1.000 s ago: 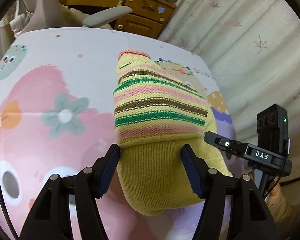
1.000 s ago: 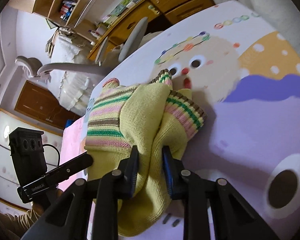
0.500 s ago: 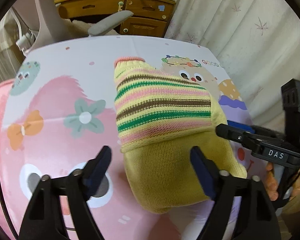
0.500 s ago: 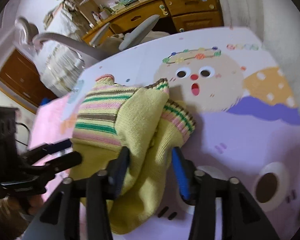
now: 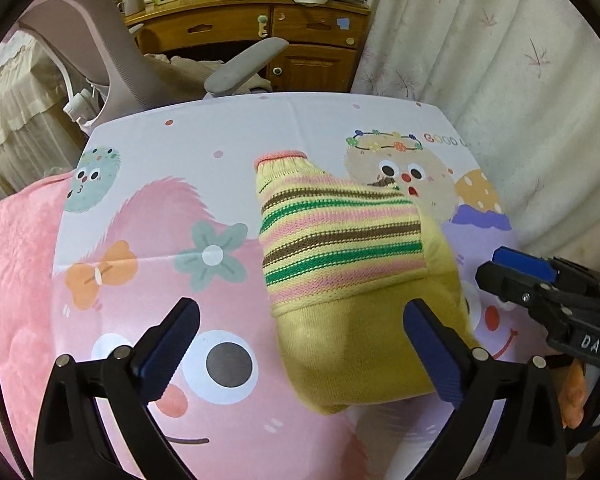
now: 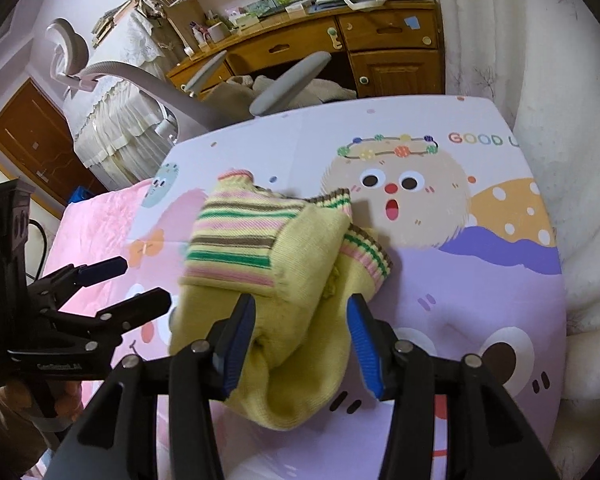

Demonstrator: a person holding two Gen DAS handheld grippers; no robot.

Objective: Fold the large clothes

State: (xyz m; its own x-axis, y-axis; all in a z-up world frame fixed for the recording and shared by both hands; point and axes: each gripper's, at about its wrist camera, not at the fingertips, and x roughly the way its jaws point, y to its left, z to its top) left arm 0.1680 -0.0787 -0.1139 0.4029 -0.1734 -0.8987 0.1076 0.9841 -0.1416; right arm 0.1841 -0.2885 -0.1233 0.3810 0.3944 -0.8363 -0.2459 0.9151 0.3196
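Observation:
A yellow knit sweater (image 5: 352, 280) with pink, brown and green stripes lies folded in a compact bundle on the cartoon-print table cover (image 5: 152, 208). My left gripper (image 5: 300, 340) is open wide, held above the bundle's near left edge and holding nothing. My right gripper (image 6: 302, 336) is open, its fingers either side of the bundle's near yellow part (image 6: 300, 320) without pinching it. Each gripper shows in the other's view: the right one (image 5: 540, 280) and the left one (image 6: 108, 292).
A grey office chair (image 5: 236, 64) and a wooden desk (image 5: 268, 28) stand beyond the table's far edge. A white curtain (image 5: 500, 64) hangs along the right side. A pink blanket (image 5: 16, 264) lies at the left.
Both grippers have opened and let go of the sweater, then drawn back and up from it. The folded bundle stays on the table.

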